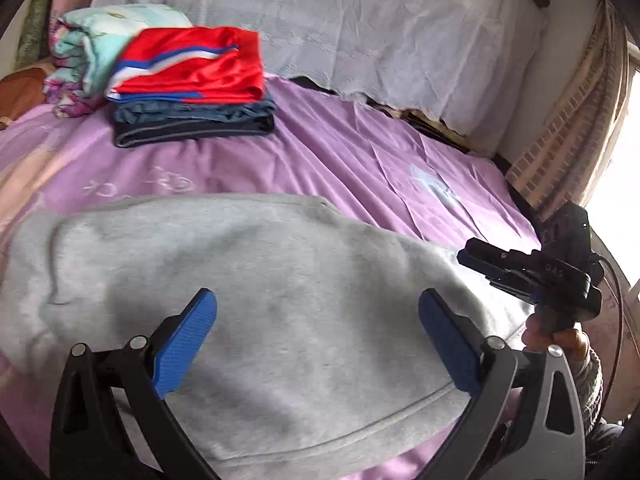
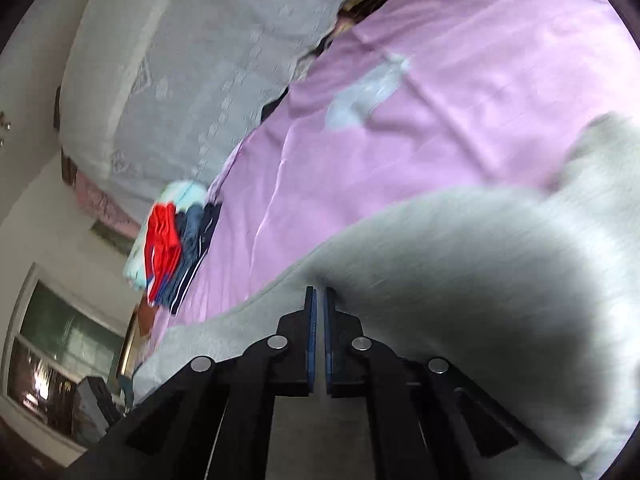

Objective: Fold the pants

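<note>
Grey sweatpants (image 1: 248,264) lie spread on the purple bed sheet (image 1: 360,152), waistband seam toward the camera. My left gripper (image 1: 318,312) hovers just over them, wide open, blue pads (image 1: 188,344) on either side of bare cloth. In the left wrist view my right gripper (image 1: 466,258), held by a hand (image 1: 560,336), sits at the pants' right edge. In the right wrist view the right gripper (image 2: 319,296) has its blue pads nearly together, pinching the edge of the grey pants (image 2: 460,272), which rise in a blurred fold.
A stack of folded clothes (image 1: 192,92) with red shorts on top sits at the back left of the bed, also in the right wrist view as the stack (image 2: 172,256). A floral blanket (image 1: 88,40) lies behind it. A white covered headboard (image 1: 320,12) and curtain (image 1: 568,128) border the bed.
</note>
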Action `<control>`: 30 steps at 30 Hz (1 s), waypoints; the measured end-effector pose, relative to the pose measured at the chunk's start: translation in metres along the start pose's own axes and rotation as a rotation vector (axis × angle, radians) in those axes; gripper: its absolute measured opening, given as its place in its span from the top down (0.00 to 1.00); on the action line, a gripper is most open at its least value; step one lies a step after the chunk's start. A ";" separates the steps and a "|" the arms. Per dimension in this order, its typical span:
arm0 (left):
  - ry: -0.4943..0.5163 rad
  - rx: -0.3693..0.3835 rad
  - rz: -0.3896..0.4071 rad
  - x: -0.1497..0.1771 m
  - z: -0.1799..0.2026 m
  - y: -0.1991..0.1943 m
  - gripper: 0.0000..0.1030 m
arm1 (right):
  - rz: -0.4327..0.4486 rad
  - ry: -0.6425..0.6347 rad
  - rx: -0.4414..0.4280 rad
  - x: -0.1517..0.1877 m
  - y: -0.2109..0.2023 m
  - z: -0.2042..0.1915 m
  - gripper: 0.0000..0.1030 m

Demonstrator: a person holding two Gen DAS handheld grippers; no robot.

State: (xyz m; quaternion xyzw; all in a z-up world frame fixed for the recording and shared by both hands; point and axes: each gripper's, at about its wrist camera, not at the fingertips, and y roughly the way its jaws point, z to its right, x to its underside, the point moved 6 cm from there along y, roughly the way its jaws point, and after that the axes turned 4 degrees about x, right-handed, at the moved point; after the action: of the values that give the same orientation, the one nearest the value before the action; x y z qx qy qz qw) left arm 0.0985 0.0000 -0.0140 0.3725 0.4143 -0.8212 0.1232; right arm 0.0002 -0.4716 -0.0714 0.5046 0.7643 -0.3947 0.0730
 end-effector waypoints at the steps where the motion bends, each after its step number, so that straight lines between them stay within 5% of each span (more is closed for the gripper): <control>1: 0.005 -0.038 -0.043 0.002 0.000 0.017 0.04 | 0.054 -0.009 0.023 -0.008 -0.020 0.008 0.98; 5: 0.032 -0.133 -0.066 0.004 -0.009 0.046 0.04 | 0.239 -0.072 0.074 -0.023 -0.084 0.013 0.57; 10: -0.023 -0.172 -0.020 0.003 -0.003 0.027 0.04 | 0.176 -0.059 0.069 -0.028 -0.069 0.029 0.57; 12: 0.000 -0.071 0.000 -0.001 0.020 0.019 0.04 | 0.122 0.000 0.130 -0.026 -0.044 0.058 0.67; 14: 0.066 -0.007 -0.006 -0.006 0.052 0.024 0.04 | 0.124 0.084 0.059 -0.027 -0.042 0.074 0.73; 17: 0.146 -0.004 -0.073 -0.008 0.083 0.056 0.04 | 0.179 0.081 0.076 -0.023 -0.063 0.070 0.67; 20: 0.094 -0.084 -0.226 0.006 0.067 0.110 0.04 | 0.178 -0.002 0.027 -0.003 -0.081 0.045 0.57; 25: 0.153 -0.171 -0.184 0.016 0.073 0.108 0.04 | 0.092 -0.130 0.020 0.031 -0.065 0.013 0.36; 30: 0.133 -0.015 -0.167 0.015 0.113 0.093 0.04 | 0.121 -0.206 0.037 0.041 -0.054 0.014 0.35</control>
State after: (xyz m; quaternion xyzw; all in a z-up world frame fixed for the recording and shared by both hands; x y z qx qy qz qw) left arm 0.0780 -0.1437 -0.0361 0.3897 0.4574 -0.7988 0.0294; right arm -0.0686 -0.4616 -0.0730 0.5080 0.7134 -0.4535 0.1653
